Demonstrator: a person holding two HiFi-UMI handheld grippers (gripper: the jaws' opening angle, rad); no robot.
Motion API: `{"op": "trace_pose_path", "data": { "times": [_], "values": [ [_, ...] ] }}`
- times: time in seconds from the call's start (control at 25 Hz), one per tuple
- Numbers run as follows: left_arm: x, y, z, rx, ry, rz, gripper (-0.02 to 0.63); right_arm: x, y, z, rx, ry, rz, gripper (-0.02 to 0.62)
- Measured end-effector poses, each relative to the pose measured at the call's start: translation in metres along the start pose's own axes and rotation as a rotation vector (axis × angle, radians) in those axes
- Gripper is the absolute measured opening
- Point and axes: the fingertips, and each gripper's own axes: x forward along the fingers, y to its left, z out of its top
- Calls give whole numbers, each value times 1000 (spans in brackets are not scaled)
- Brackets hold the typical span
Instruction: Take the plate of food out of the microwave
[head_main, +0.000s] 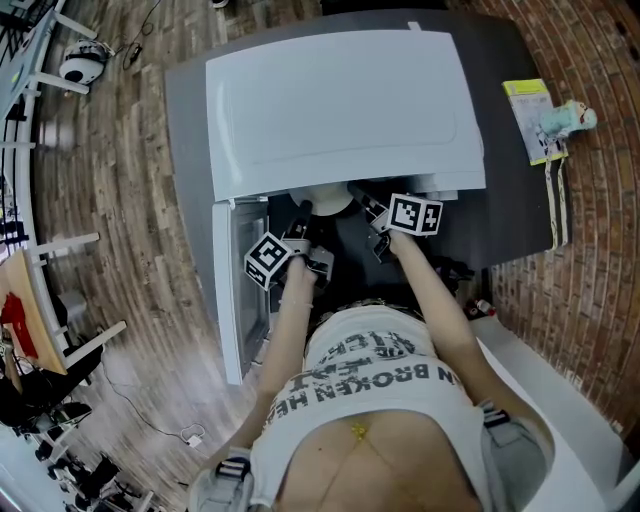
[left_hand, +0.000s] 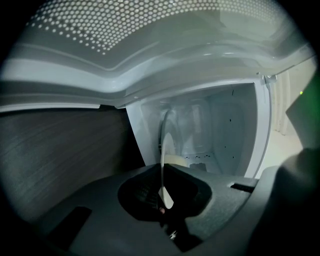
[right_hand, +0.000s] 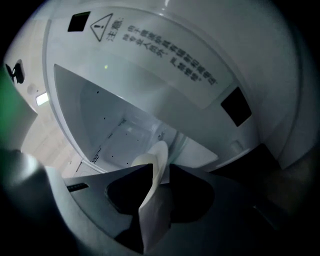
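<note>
A white plate (head_main: 326, 200) shows at the mouth of the white microwave (head_main: 340, 100), just under its front edge. My left gripper (head_main: 302, 214) holds the plate's left rim and my right gripper (head_main: 361, 199) holds its right rim. In the left gripper view the plate (left_hand: 165, 150) stands edge-on between the shut jaws of the gripper (left_hand: 164, 169), with pale food (left_hand: 176, 160) on it. The right gripper view shows the plate (right_hand: 159, 159) pinched the same way by the gripper (right_hand: 161, 169), with a pale lump of food (right_hand: 141, 160) beside it. The lit cavity (right_hand: 112, 132) lies behind.
The microwave door (head_main: 238, 290) hangs open to the left, close to my left arm. The microwave stands on a dark grey table (head_main: 500, 200), where a packet with a small toy (head_main: 548, 120) lies at the right. A white tub (head_main: 560, 400) is at the lower right.
</note>
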Motion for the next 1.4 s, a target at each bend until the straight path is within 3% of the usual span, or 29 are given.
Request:
{"op": "trace_pose_path", "data": {
  "times": [0.28,0.64,1.04,1.4],
  "values": [
    [0,1,-2,17,8,-4,23,6,-2,3,69,-22,20,58],
    [-2,1,-12,78,9,-13,23,-4,-9,-3,48,-20,-18,47],
    [-11,-8,-17,166,11,-45,23,-15,1,-3,2,-44,-1,48],
    [-23,-17,-26,187,-3,-61,23,-28,10,-6,-18,-34,-6,48]
  ]
}}
